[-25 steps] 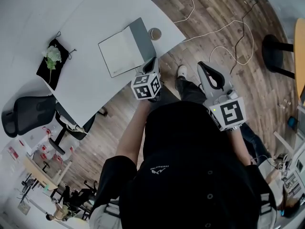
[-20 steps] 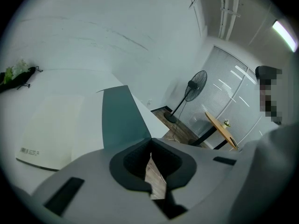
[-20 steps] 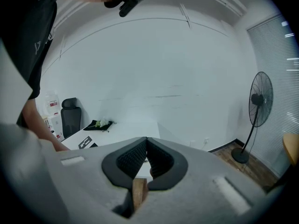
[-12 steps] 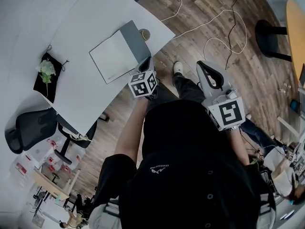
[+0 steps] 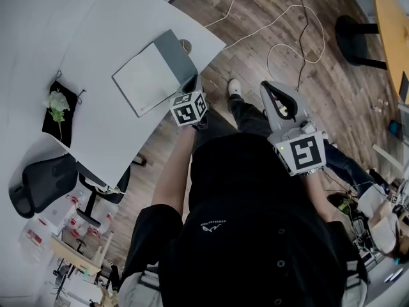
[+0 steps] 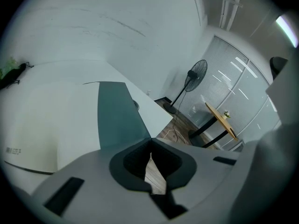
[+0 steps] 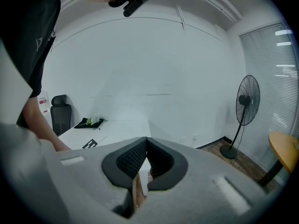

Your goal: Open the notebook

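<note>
Smooth white table [image 5: 89, 50] carries the rectangular notebook [image 5: 150, 75], open flat as before. Left gripper [image 5: 192, 83] and right gripper [image 5: 267, 89] are clenched, empty.

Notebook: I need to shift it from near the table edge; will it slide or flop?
Lying open and flat, the notebook probably slides easily on the smooth white table. Lifted by its grey cover alone, the rest would likely sag. It looks thin, so probably light.
</note>
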Demonstrator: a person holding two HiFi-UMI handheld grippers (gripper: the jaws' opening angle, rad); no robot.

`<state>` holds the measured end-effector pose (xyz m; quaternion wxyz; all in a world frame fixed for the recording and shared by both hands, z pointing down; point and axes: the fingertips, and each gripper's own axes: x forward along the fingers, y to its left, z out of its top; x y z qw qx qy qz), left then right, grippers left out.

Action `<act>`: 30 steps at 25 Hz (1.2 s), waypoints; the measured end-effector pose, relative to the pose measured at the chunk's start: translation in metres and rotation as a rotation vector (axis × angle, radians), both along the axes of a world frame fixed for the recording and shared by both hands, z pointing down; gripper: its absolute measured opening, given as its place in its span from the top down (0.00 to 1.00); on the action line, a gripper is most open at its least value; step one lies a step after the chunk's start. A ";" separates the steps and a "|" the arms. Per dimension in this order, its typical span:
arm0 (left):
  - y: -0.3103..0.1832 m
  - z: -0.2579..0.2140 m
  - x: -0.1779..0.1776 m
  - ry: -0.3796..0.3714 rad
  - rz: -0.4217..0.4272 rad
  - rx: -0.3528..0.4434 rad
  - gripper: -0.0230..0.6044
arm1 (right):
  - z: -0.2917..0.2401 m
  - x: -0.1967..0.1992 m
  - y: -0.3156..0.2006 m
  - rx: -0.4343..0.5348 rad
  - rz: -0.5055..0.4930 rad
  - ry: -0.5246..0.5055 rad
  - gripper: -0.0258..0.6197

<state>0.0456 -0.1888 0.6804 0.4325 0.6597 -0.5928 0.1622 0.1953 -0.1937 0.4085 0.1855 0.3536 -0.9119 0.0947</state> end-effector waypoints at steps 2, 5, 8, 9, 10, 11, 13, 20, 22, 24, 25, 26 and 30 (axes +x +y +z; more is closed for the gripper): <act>0.000 0.003 0.000 -0.005 0.008 -0.006 0.94 | -0.001 0.001 0.000 0.006 0.010 -0.018 0.95; 0.000 0.007 0.001 -0.014 0.018 -0.014 0.94 | 0.004 0.007 0.003 -0.009 0.019 0.015 0.95; 0.000 0.012 0.002 -0.019 0.022 -0.026 0.94 | 0.001 0.008 0.001 0.004 0.037 -0.008 0.95; 0.000 0.013 0.002 -0.022 0.024 -0.031 0.94 | 0.004 0.010 0.002 -0.002 0.037 0.004 0.95; 0.000 0.015 0.002 -0.027 0.027 -0.035 0.94 | 0.006 0.012 0.003 -0.011 0.036 0.023 0.95; 0.000 0.017 0.002 -0.031 0.031 -0.040 0.94 | 0.009 0.014 0.004 -0.019 0.036 0.040 0.95; -0.001 0.019 0.003 -0.043 0.038 -0.050 0.94 | 0.010 0.015 0.004 -0.026 0.037 0.052 0.95; -0.002 0.020 0.005 -0.099 0.065 -0.042 0.93 | 0.004 0.010 -0.001 -0.004 0.058 -0.006 0.95; -0.001 0.020 0.007 -0.098 0.079 -0.036 0.92 | 0.007 0.011 0.000 -0.015 0.061 0.021 0.95; -0.001 0.020 0.011 -0.092 0.100 -0.032 0.87 | 0.010 0.012 0.001 -0.018 0.055 0.028 0.95; -0.002 0.020 0.013 -0.091 0.109 -0.031 0.85 | 0.010 0.011 0.001 -0.014 0.052 0.019 0.95; -0.002 0.020 0.014 -0.091 0.116 -0.029 0.83 | 0.012 0.012 0.001 -0.017 0.048 0.025 0.95; -0.002 0.018 0.015 -0.083 0.133 -0.023 0.81 | 0.015 0.010 0.002 -0.033 0.048 0.056 0.95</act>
